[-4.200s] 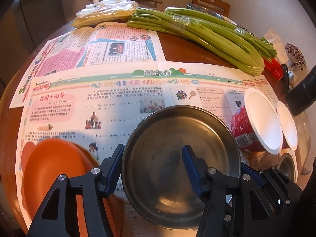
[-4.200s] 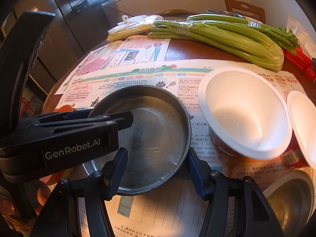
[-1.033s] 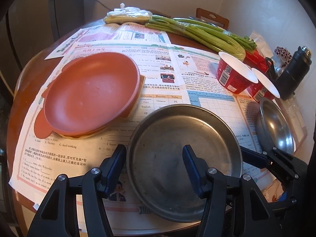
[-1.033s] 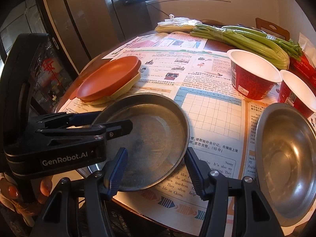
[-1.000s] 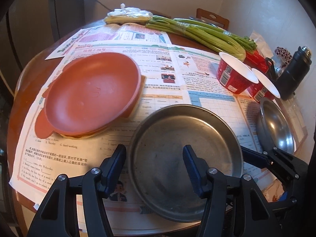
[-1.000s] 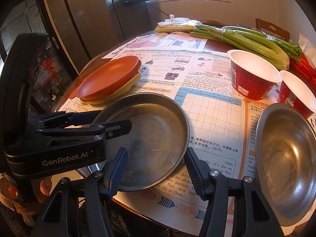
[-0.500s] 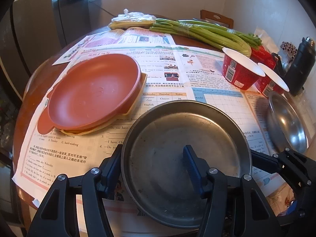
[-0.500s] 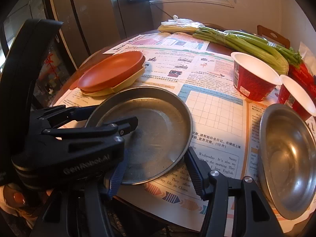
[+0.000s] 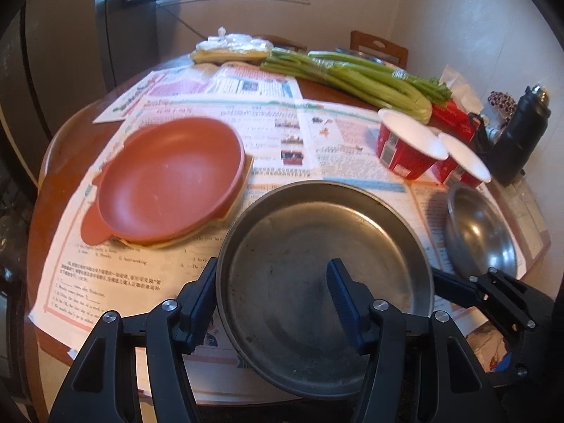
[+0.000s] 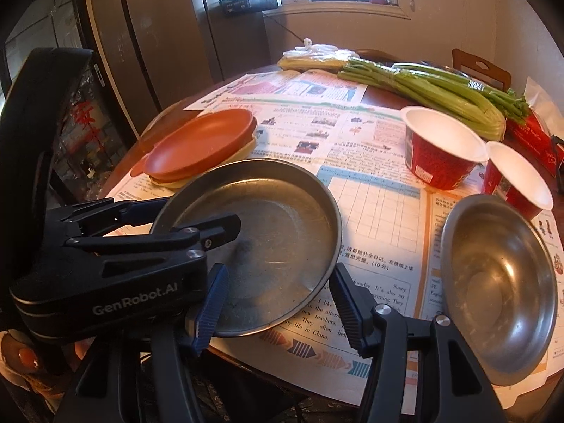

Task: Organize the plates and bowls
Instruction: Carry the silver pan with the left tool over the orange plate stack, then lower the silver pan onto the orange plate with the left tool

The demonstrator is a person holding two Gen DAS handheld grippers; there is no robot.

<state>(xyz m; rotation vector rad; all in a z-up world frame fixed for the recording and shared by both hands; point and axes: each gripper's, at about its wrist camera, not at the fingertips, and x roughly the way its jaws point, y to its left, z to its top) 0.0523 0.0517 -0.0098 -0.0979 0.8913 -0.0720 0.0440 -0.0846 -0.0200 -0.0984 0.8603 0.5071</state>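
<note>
The worktop [image 9: 53, 162] carried newspaper; both claws gripped the steel pan [image 9: 317, 282] at six o'clock, left claw [image 9: 271, 299] on its left rim, right claw [image 10: 278, 303] on its near rim. Orange plates [image 9: 169, 179] sat at ten o'clock, steel bowl [image 10: 497, 282] at three.

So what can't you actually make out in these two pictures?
- Under the orange plate: only a yellowish edge shows, both views; the plate covers the rest.
- Whether the left claw or right claw grips the metal pan: contact hidden by the fingers.
- Newspaper small print: blurred, left view.
</note>
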